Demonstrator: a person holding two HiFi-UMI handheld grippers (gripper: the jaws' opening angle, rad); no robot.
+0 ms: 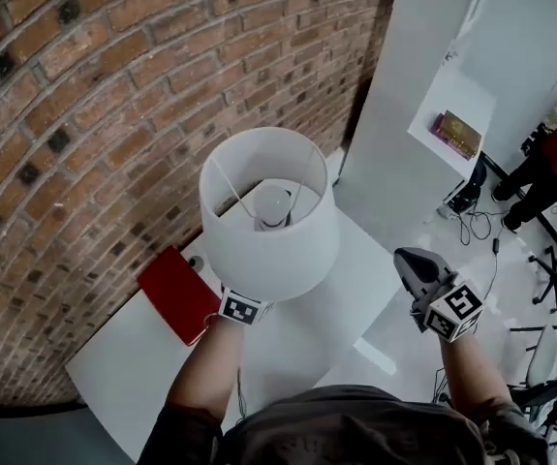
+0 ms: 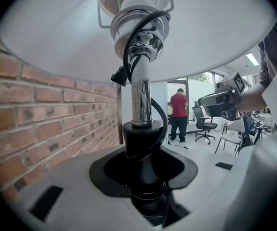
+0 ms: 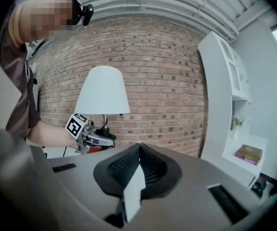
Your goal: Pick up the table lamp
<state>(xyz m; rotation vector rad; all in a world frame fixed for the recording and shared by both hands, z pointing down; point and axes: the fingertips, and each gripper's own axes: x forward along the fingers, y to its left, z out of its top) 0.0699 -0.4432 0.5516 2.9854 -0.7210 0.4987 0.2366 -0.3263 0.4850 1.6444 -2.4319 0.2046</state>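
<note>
The table lamp has a white drum shade [image 1: 268, 216], a bulb [image 1: 273, 201] and a chrome stem [image 2: 141, 95] on a black collar with a black cord looped round it. It hangs in the air above the white table [image 1: 152, 366]. My left gripper [image 2: 145, 177] is shut on the black lower stem; in the head view only its marker cube [image 1: 241, 308] shows below the shade. In the right gripper view the lamp [image 3: 103, 90] and left gripper [image 3: 102, 137] appear at left. My right gripper [image 1: 409, 260] hovers to the right of the lamp, apart from it, jaws together and holding nothing.
A brick wall [image 1: 84, 114] runs close behind the lamp. A red flat object [image 1: 179, 294] lies on the table. A white shelf unit [image 1: 423, 76] with a book [image 1: 457, 134] stands at right. A person in red [image 2: 178, 112] and office chairs [image 2: 203, 124] are farther off.
</note>
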